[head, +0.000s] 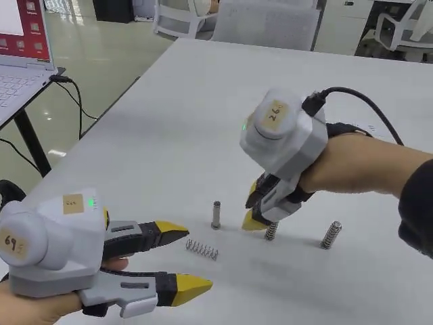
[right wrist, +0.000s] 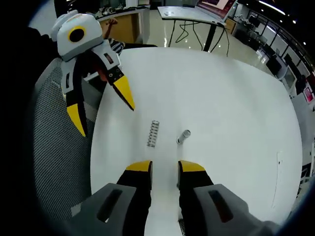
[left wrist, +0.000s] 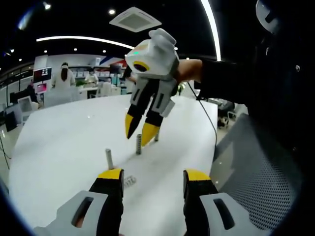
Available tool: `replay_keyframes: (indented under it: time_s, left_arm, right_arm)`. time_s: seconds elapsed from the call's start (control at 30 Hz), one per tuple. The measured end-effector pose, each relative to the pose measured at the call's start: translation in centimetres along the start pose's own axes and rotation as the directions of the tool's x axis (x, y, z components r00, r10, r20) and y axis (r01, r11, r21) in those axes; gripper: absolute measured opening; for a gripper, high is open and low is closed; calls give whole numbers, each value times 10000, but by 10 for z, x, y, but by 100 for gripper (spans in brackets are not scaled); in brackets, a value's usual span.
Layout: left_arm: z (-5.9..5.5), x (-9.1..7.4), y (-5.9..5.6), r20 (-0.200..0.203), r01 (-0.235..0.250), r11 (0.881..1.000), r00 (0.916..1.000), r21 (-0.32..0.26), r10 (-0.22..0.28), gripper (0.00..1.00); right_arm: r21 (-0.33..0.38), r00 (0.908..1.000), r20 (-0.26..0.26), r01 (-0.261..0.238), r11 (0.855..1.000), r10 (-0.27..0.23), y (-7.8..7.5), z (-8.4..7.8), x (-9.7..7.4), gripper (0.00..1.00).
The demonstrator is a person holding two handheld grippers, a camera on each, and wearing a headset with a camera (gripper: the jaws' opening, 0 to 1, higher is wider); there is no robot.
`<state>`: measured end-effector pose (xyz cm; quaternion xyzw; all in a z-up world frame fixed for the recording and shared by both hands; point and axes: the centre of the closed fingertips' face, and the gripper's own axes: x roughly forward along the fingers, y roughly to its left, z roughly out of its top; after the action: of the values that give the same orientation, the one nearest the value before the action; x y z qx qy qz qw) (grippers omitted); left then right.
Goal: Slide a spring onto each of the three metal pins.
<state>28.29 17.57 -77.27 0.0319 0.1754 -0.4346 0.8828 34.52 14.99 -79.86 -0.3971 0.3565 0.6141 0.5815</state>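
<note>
A bare metal pin stands on the white table. A loose spring lies flat just in front of it. To the right, two pins each carry a spring. My right gripper points down beside the nearer sprung pin, jaws slightly apart and holding nothing. My left gripper is wide open at the bottom left, its tips just short of the loose spring. In the right gripper view, the loose spring and bare pin lie ahead of my jaws. In the left gripper view, the bare pin and loose spring sit just ahead.
A laptop sits on a separate stand at the far left, with a cable hanging from it. Office chairs stand behind the table's far edge. The table's left edge runs diagonally close to my left gripper.
</note>
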Motion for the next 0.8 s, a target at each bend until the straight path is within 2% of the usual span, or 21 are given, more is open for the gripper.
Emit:
replay_keyframes:
  time_s: [0.2, 0.33, 0.53, 0.8]
  left_arm:
    - [1, -4, 2, 39, -111, 9999, 9999, -8, 111, 43]
    - [-1, -5, 3, 19, -155, 9999, 9999, -19, 155, 42]
    - [-1, -5, 4, 10, -164, 9999, 9999, -38, 164, 42]
    - [-2, -7, 8, 0, -197, 9998, 9998, -49, 197, 42]
  right_arm:
    - [137, 9994, -118, -326, 9994, 328, 11, 2, 26, 16]
    - [299, 9989, -159, -427, 9986, 432, 15, 3, 37, 15]
    - [487, 9993, -128, -335, 9983, 342, 13, 6, 49, 14]
    - [602, 9986, -363, -371, 9975, 393, 15, 4, 64, 14]
